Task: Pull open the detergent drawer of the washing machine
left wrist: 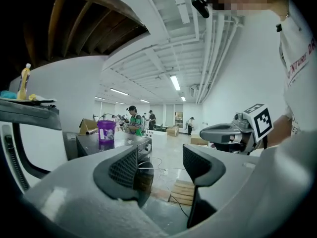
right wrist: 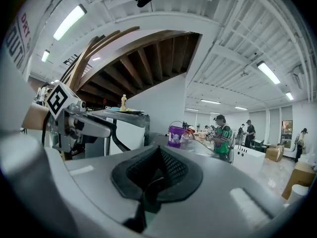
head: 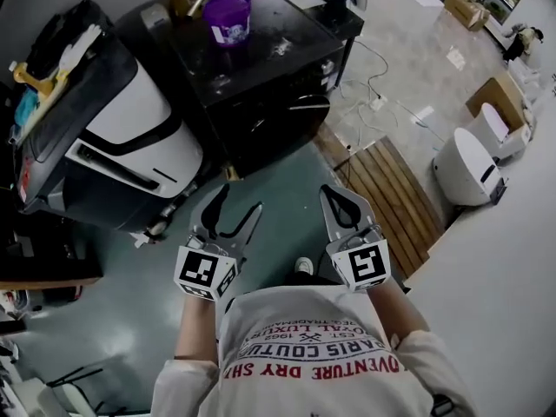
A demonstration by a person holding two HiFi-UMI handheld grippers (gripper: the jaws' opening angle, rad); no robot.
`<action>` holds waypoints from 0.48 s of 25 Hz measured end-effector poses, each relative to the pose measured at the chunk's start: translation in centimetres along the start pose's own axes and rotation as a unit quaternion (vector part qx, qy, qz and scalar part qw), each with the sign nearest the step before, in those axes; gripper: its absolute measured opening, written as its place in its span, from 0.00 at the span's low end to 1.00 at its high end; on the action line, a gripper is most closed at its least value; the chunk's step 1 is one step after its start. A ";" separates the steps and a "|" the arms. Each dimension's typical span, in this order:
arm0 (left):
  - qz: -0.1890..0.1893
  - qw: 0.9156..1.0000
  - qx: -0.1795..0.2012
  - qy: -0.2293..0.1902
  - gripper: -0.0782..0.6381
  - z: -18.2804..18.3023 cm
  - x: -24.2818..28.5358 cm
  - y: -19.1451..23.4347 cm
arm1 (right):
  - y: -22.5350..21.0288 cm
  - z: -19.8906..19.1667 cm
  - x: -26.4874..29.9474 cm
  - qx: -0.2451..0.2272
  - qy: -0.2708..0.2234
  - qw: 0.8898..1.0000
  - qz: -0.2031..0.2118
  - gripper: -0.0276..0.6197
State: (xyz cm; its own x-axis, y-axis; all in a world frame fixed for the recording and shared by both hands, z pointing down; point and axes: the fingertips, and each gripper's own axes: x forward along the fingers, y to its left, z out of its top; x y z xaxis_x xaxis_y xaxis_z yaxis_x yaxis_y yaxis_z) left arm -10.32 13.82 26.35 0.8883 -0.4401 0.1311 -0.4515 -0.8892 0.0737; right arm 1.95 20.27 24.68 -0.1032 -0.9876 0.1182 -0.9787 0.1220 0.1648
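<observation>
left of the black box-shaped washing machine (head: pixel 261 76) stands a white-and-black appliance (head: pixel 130 137). near the machine's front, the left gripper (head: pixel 239 200) has its jaws apart around nothing. a purple plastic bucket (head: pixel 228 16) sits on the machine's top. the right gripper (head: pixel 337 196) is closed and empty. the detergent drawer is too dark to pick out.

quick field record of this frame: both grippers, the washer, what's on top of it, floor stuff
left gripper: jaws apart, nothing between them
right gripper: jaws together, empty
washing machine: black, ahead of both grippers, neither touches it
detergent drawer: cannot be made out on the dark front
purple bucket: stands upright on the washing machine's top
wooden pallet: on the floor, right of the washing machine
</observation>
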 end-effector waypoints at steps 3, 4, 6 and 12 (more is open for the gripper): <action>0.021 1.000 -0.011 -0.004 0.51 0.2 3.4 -0.6 | -4.2 -1.3 0.9 0.005 0.006 1.000 0.007 0.04; 0.027 0.999 -0.017 -0.003 0.51 0.1 4.2 -0.7 | -5.3 -2.0 1.2 0.004 0.010 1.000 0.010 0.04; 0.036 0.999 -0.025 0.006 0.51 -0.4 5.6 -0.8 | -6.9 -2.8 2.0 0.002 0.014 1.000 0.019 0.04; 0.058 0.997 -0.052 0.027 0.51 -2.3 8.8 0.9 | -9.3 -4.2 5.2 0.012 0.020 0.999 0.041 0.04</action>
State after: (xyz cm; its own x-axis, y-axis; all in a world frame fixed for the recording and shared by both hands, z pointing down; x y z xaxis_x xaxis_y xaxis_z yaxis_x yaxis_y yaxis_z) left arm -3.13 9.47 29.85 0.8254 -0.5288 0.1977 -0.5592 -0.8140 0.1571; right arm 11.24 14.43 27.84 -0.1764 -0.9696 0.1693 -0.9713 0.1994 0.1299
